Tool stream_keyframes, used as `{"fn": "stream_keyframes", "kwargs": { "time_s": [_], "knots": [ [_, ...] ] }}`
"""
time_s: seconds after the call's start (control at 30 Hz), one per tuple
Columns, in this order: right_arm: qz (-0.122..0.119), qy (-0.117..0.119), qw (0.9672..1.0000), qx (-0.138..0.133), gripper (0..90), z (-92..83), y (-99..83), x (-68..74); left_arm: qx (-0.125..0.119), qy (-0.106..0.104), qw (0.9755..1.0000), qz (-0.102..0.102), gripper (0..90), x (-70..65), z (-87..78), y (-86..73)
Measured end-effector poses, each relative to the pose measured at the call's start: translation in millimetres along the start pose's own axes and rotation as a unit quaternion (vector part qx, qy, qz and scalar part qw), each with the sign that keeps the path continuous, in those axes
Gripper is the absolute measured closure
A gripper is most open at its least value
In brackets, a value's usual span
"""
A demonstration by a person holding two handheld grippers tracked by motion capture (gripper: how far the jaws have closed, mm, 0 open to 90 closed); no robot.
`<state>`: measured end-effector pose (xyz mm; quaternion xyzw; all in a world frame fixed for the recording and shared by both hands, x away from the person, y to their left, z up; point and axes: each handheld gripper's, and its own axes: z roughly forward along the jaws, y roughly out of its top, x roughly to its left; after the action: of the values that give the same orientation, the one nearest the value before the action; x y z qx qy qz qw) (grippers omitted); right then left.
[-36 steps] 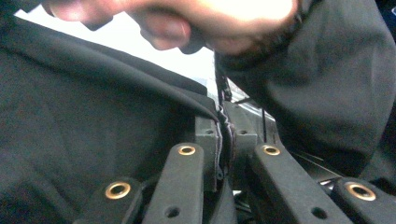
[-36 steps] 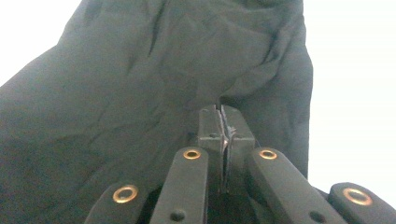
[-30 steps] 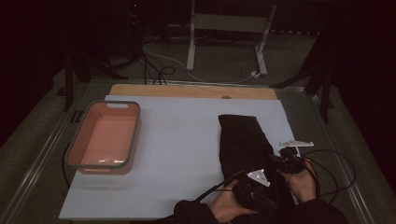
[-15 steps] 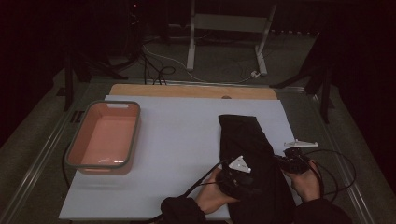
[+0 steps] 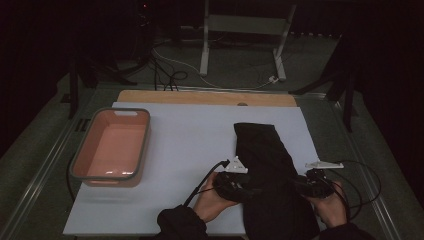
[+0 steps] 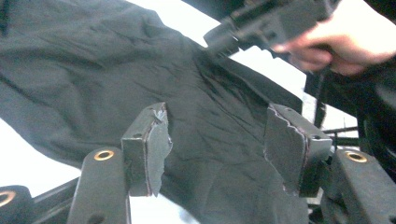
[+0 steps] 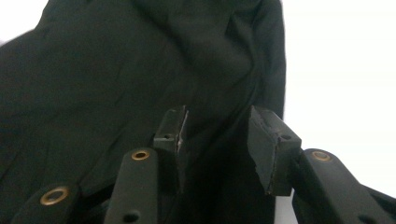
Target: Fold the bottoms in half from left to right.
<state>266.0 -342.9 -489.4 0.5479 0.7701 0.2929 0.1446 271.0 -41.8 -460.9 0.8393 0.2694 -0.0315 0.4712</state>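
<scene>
Plainly matte and creased, the black cloth (image 5: 267, 170) lies folded into a long strip on the white mat (image 5: 185, 145), its long axis running from between the two claws away toward the mat's far edge. The left gripper (image 5: 245, 186) sits at the strip's left edge, the right gripper (image 5: 300, 185) at its right; both have just been opening, jaws apart, cloth beneath them unpinched. Well left of both stands a pink tub (image 5: 112, 147).

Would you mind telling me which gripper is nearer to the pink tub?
The left. The left gripper is at the dark cloth's left edge, the side facing the pink tub; the right gripper is at the cloth's far edge.
</scene>
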Motion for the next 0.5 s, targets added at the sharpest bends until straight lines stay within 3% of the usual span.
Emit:
{"fn": "stream_keyframes", "kwargs": {
  "time_s": [0.1, 0.2, 0.23, 0.27, 0.5],
  "knots": [
    [-0.001, 0.0, 0.9999, 0.013, 58.1, -0.7, -7.9, 3.4, -0.005, 0.009, 0.9999, -0.006, 39.7, 4.5, -5.0, -0.6],
    [-0.007, -0.002, 0.9994, 0.034, 73.9, 2.1, -12.0, 3.7, -0.009, 0.015, 0.9998, -0.011, 39.8, 7.7, -8.0, -1.5],
    [-0.012, -0.012, 0.999, 0.041, 83.4, 3.1, -12.6, 2.5, -0.009, 0.019, 0.9997, -0.012, 39.8, 9.1, -8.9, -1.9],
    [-0.013, -0.019, 0.9988, 0.044, 87.3, 3.1, -12.2, 1.4, -0.008, 0.022, 0.9996, -0.012, 39.9, 10.6, -9.8, -2.5],
    [0.002, -0.042, 0.9988, 0.024, 88.9, -0.6, -8.0, -11.5, 0.005, 0.036, 0.9991, -0.023, 43.2, 21.4, -9.2, -10.9]
  ]
}}
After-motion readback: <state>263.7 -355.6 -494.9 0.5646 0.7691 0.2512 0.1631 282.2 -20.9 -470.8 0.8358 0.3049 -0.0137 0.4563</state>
